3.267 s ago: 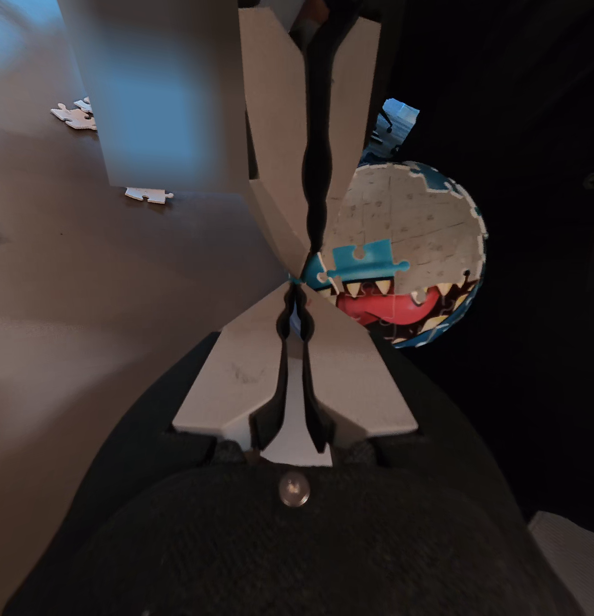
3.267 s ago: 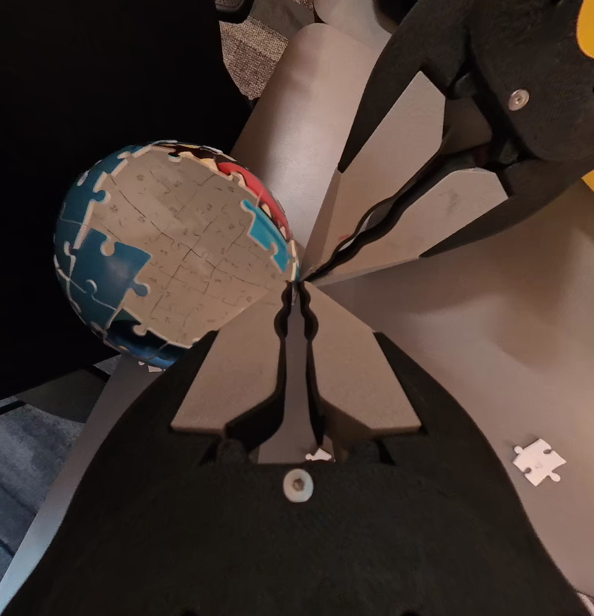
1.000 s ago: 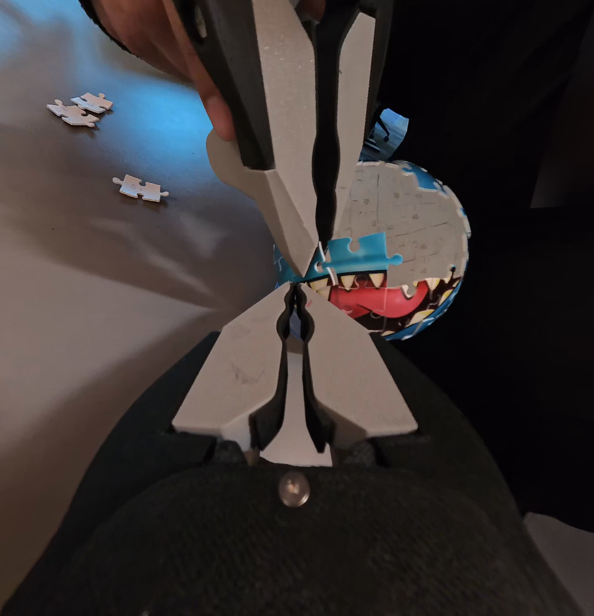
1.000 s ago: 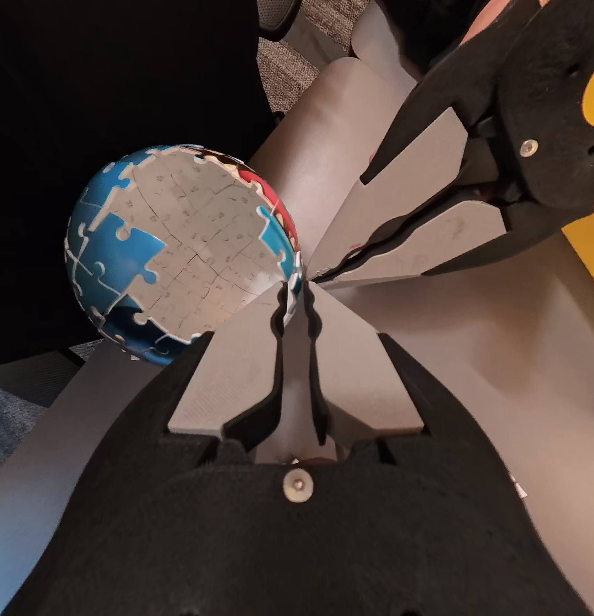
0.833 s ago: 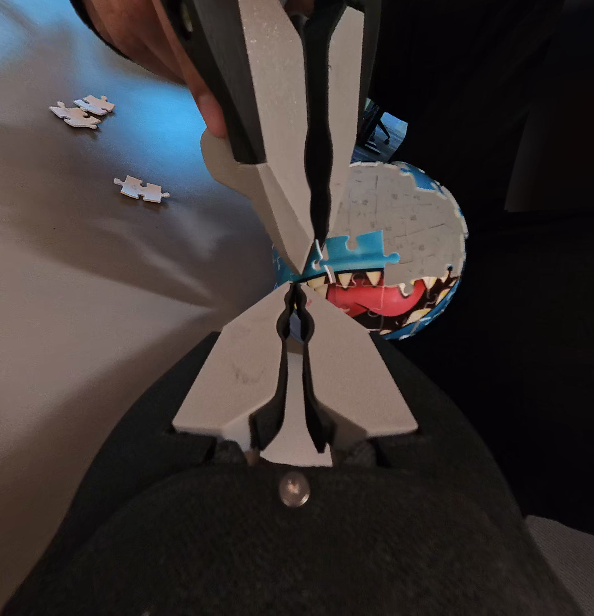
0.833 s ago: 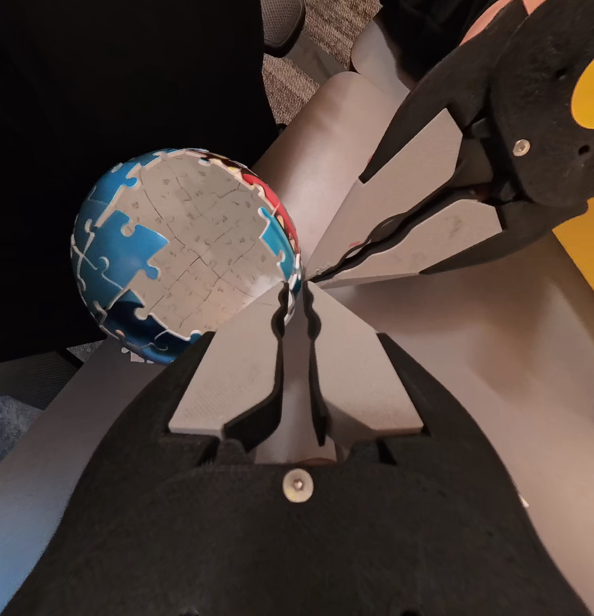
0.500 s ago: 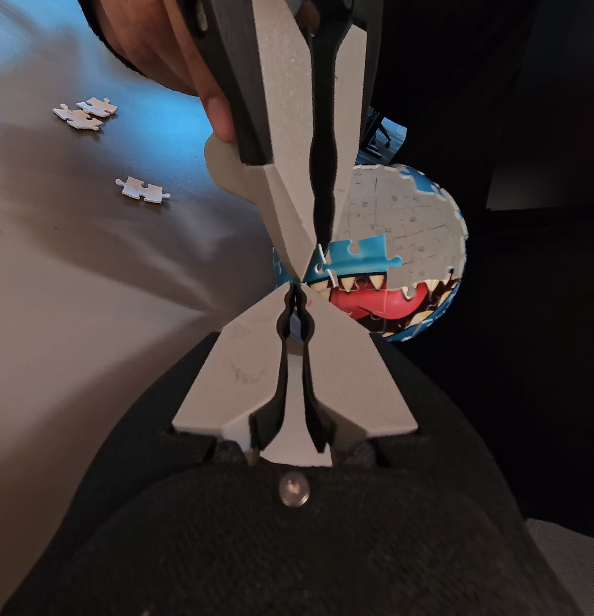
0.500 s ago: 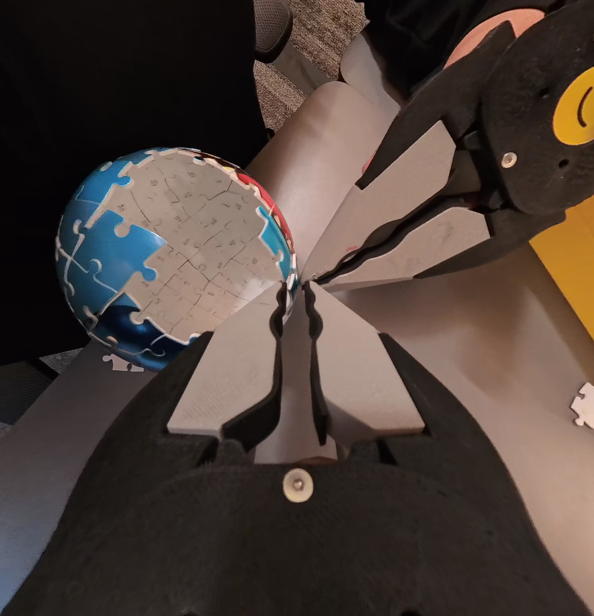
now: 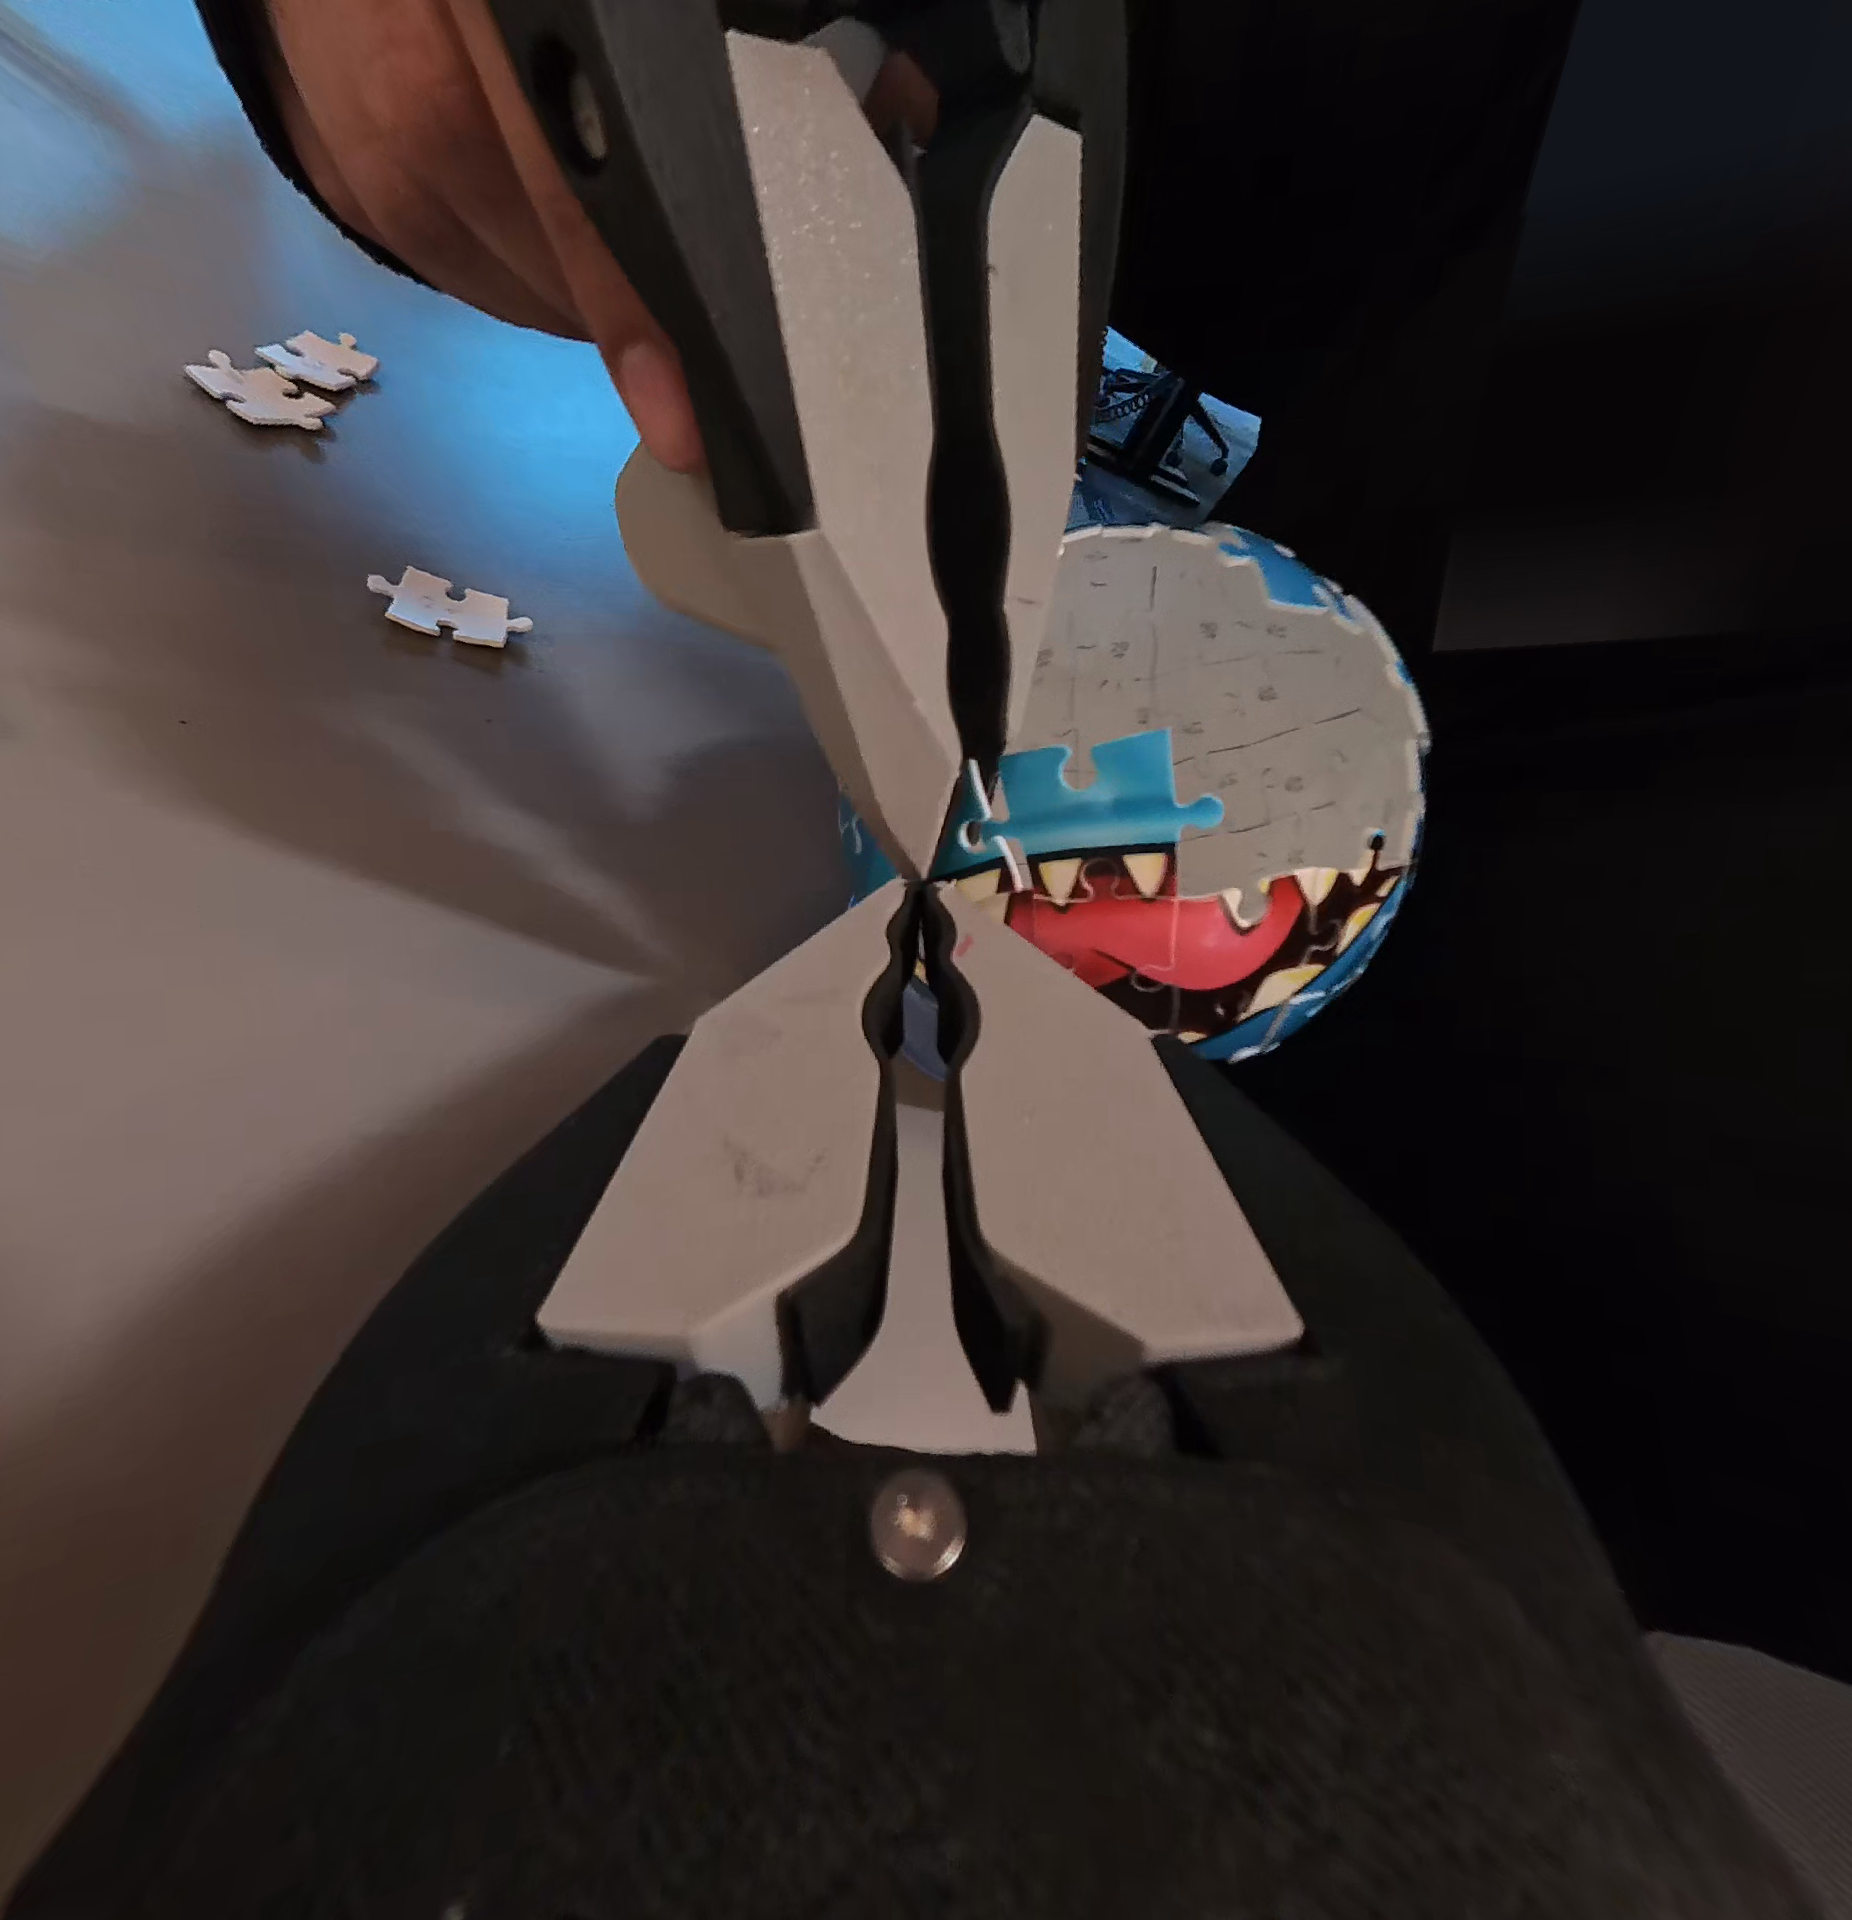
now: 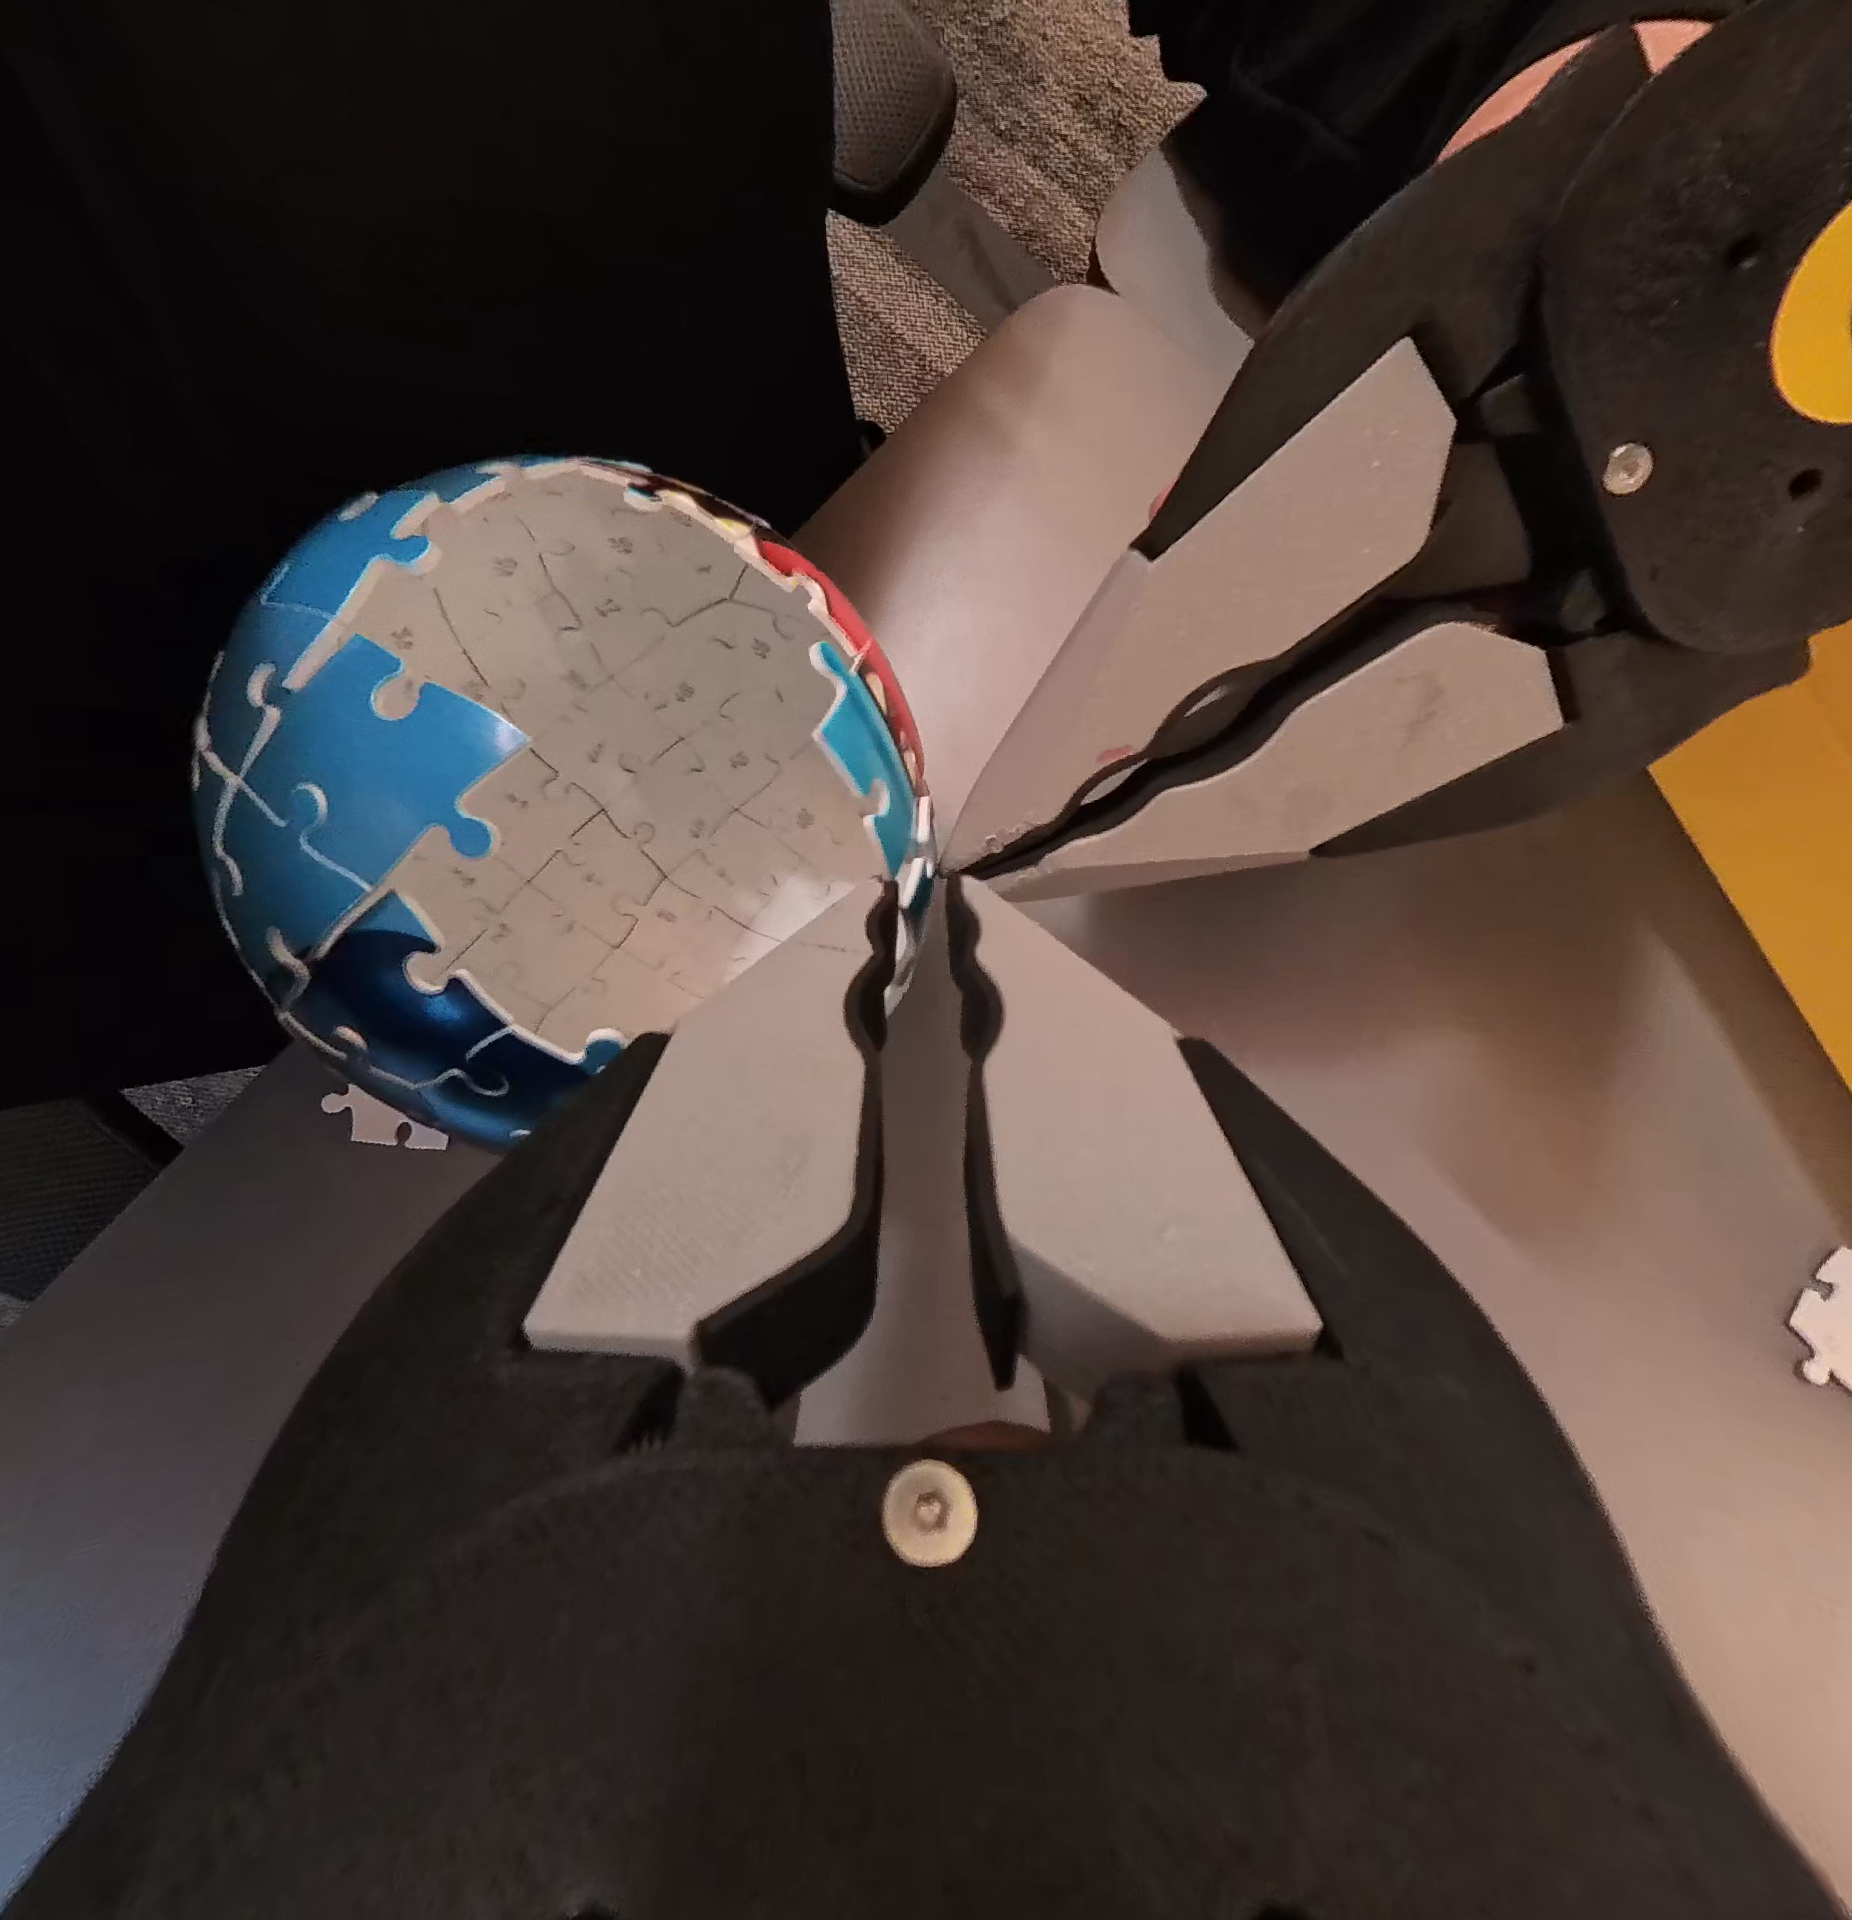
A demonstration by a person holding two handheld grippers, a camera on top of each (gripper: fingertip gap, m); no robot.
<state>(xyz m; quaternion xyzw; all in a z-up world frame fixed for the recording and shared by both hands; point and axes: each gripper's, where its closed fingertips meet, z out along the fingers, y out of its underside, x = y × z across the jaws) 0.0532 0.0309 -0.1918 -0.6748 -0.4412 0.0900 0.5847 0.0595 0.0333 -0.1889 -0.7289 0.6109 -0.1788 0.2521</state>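
Grey bench [image 9: 278, 1039] spreads beneath a half-built blue puzzle globe [image 10: 548, 800] held in the air past its edge. Both grippers pinch the globe's open rim at one spot: left gripper [image 9: 920, 902] and right gripper [image 10: 920, 894] clenched tip to tip, shell lying rightward of left, leftward of right. Loose puzzle pieces [image 9: 449, 608] lie well apart.

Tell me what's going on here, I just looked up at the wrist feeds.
A person is working on a half-built spherical jigsaw puzzle with a handheld gripper in each hand. The left gripper and the right gripper are both shut on its open rim, tips almost touching, holding the shell up off the grey table. Loose white pieces lie scattered on the table.
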